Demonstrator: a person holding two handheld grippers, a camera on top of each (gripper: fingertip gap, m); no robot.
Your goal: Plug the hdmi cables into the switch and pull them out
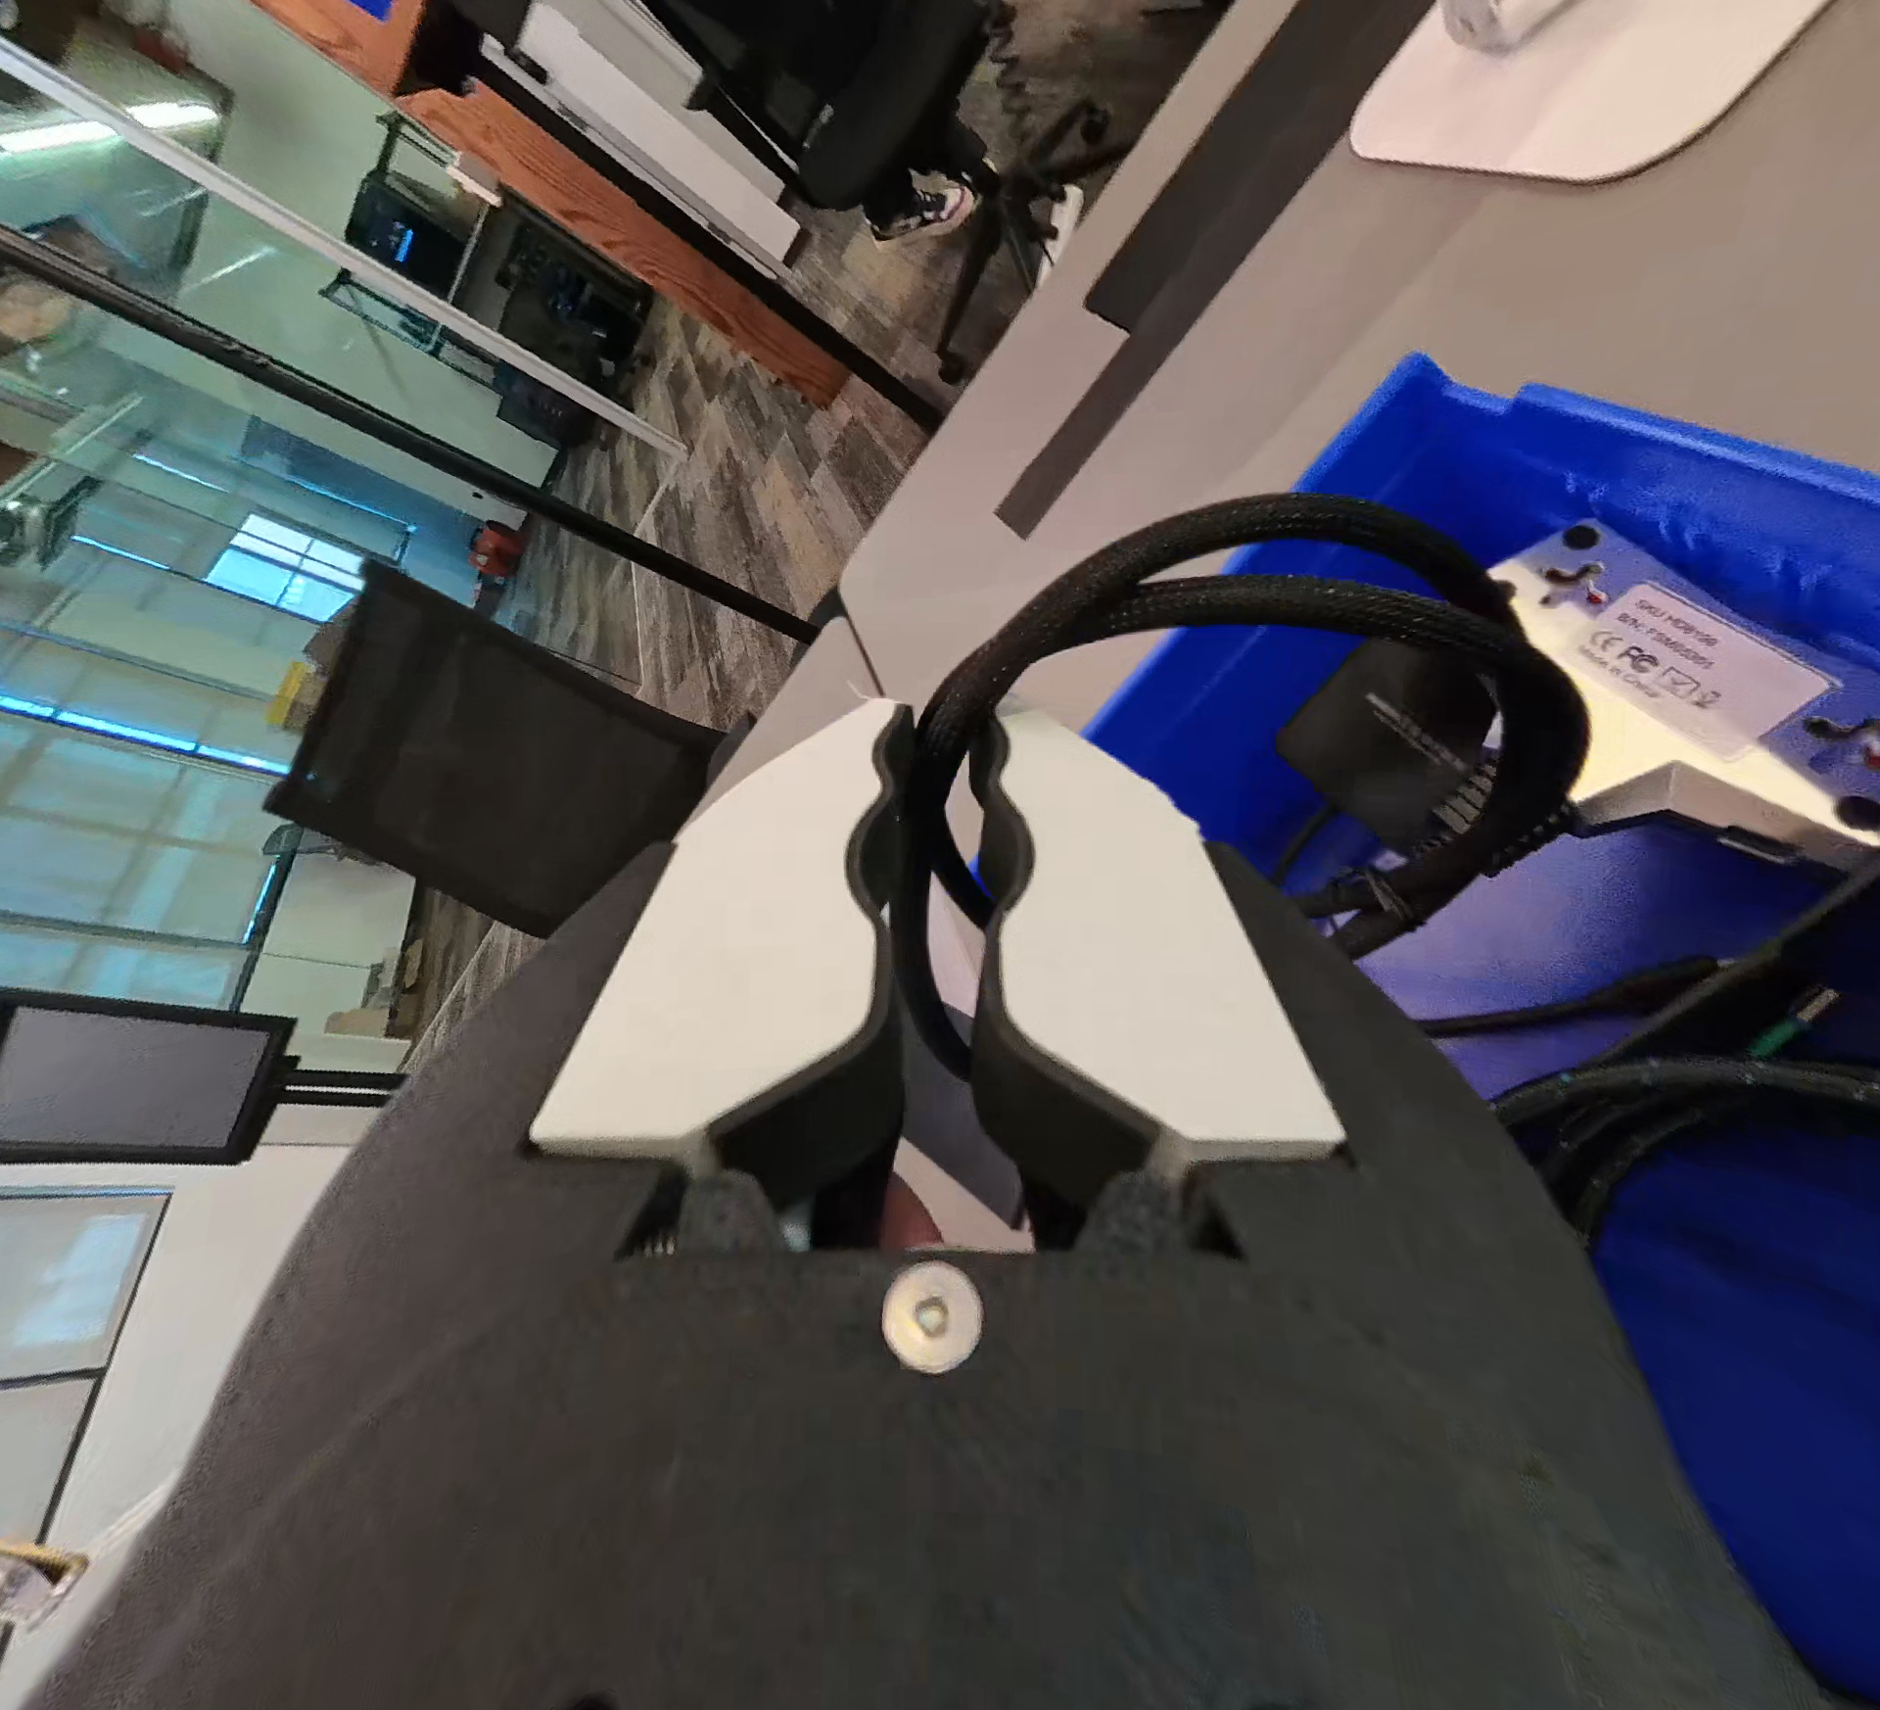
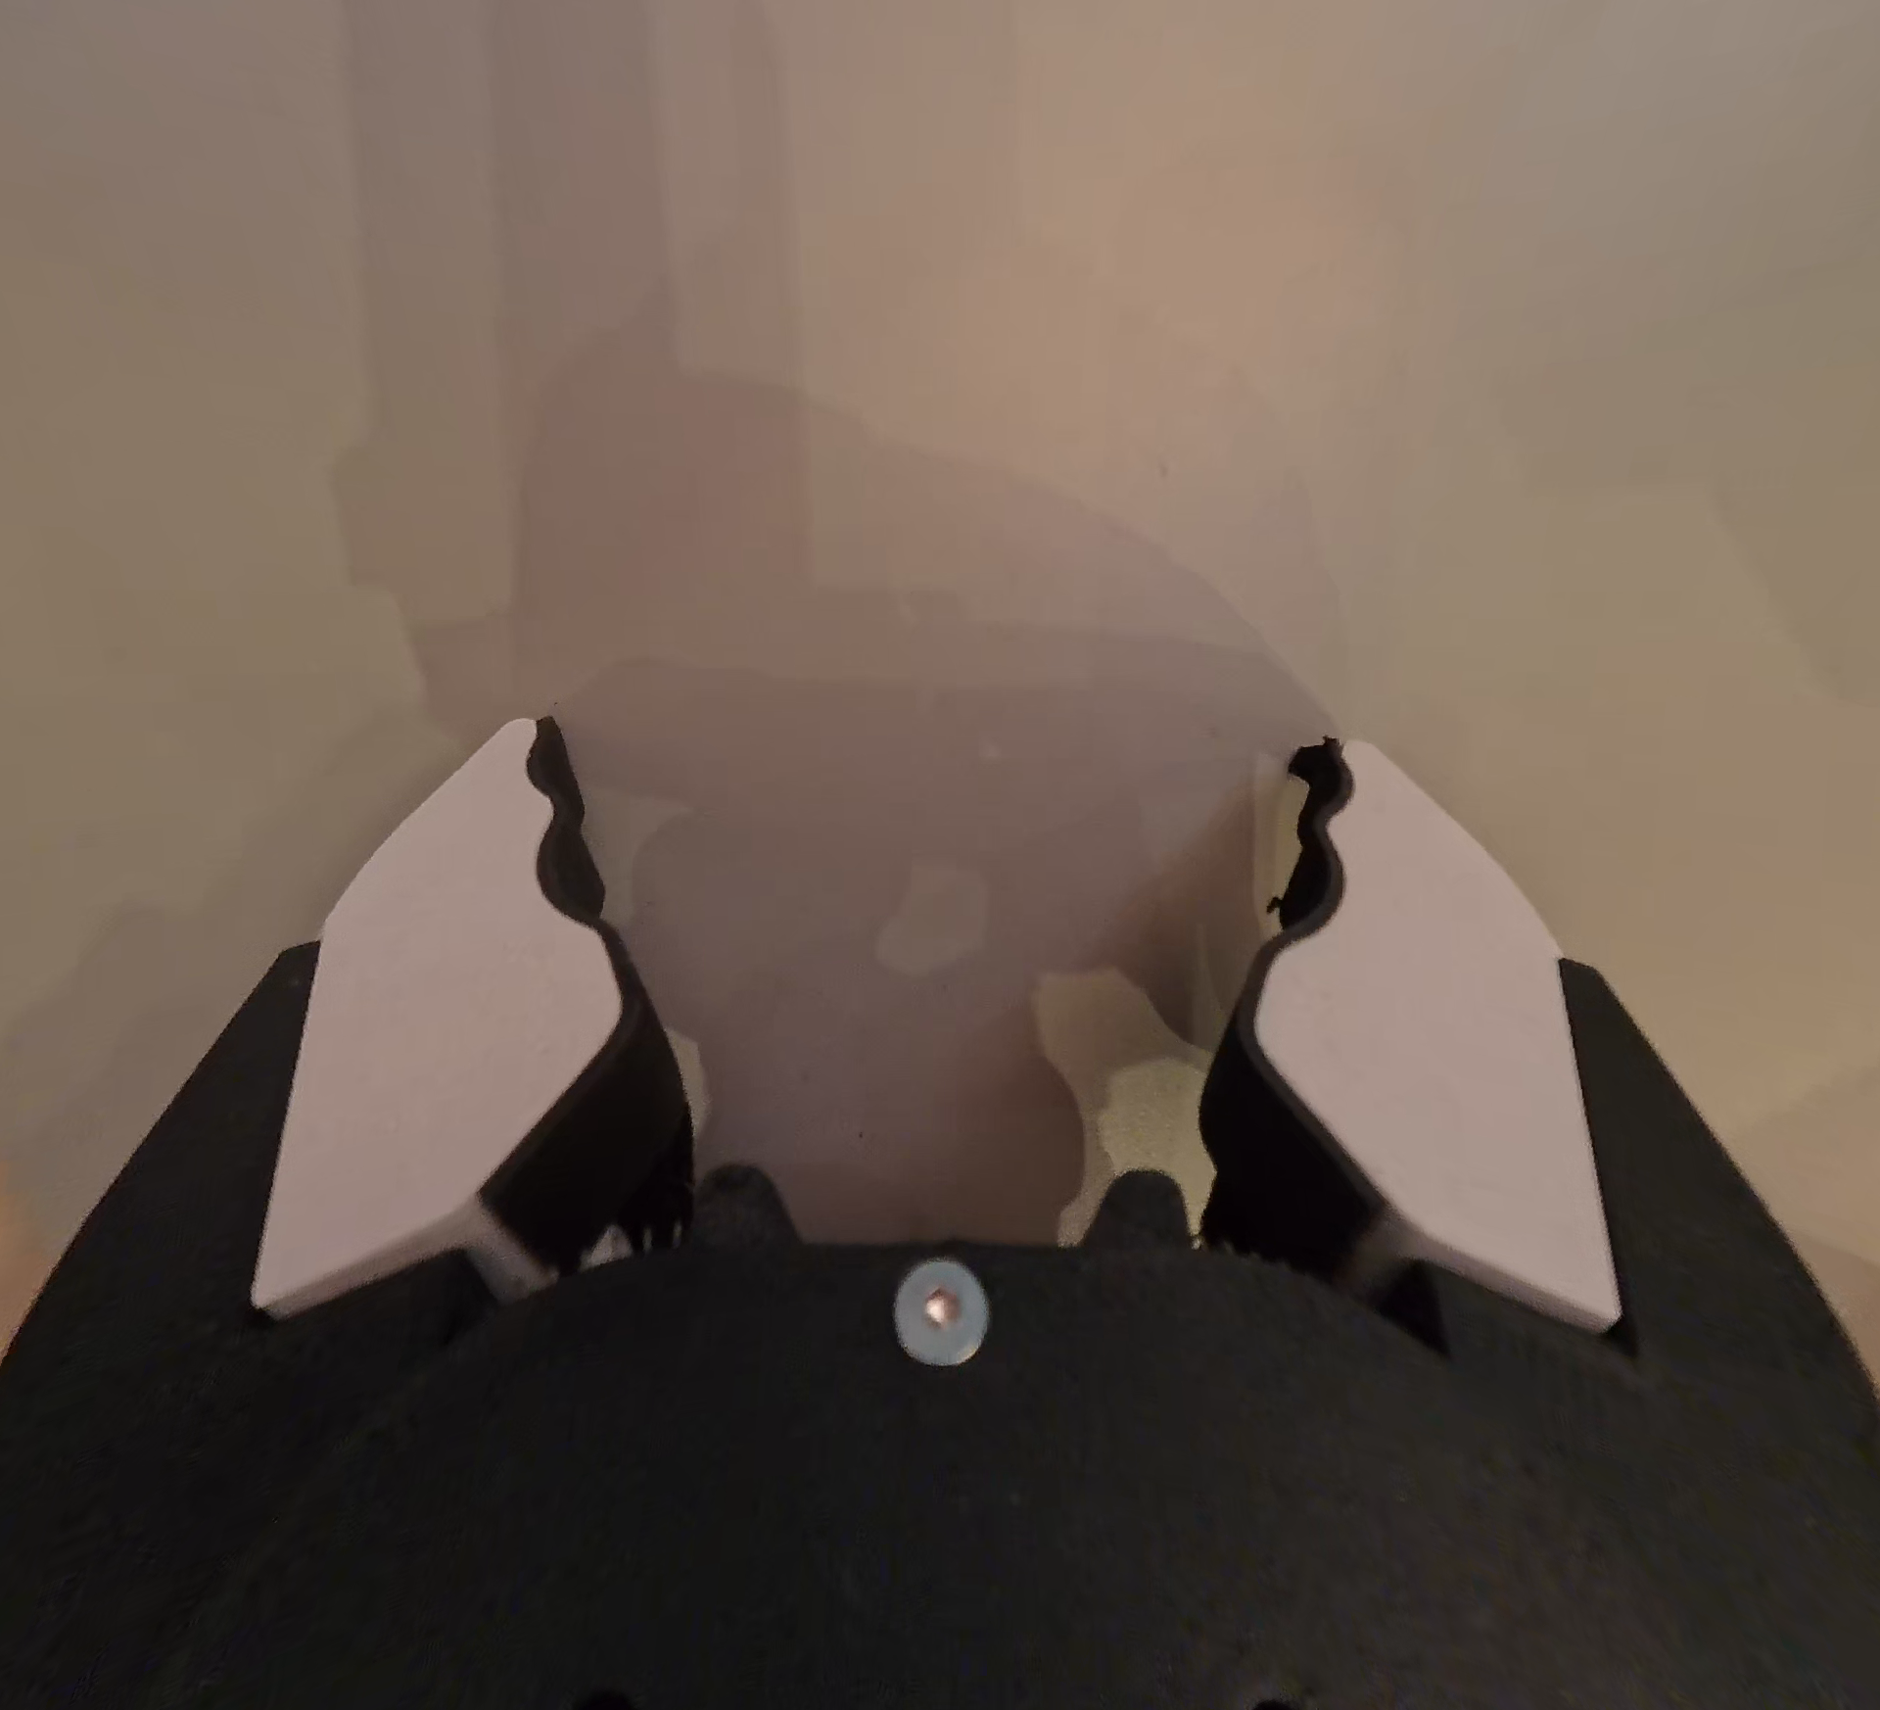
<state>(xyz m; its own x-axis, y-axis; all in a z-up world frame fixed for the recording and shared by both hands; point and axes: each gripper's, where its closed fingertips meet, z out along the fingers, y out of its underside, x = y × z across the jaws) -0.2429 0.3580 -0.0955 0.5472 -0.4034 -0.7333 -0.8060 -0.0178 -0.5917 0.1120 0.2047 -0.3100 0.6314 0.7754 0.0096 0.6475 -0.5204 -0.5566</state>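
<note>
Between the white-and-black fingers of the left gripper (image 1: 941, 735) sit black braided HDMI cables (image 1: 1200, 603), jaws closed on them. Cables loop up and right to the silver metal switch box (image 1: 1668, 695), which lies tilted, label side up, inside the blue plastic bin (image 1: 1506, 460); plugs blurred at the switch's edge. Bin rests on the grey desk (image 1: 1272, 237). White monitor stand base (image 1: 1628, 74) sits beyond the bin. Right gripper (image 2: 941, 745) spread wide, nothing between its fingers, facing a plain beige surface (image 2: 1119, 237).
</note>
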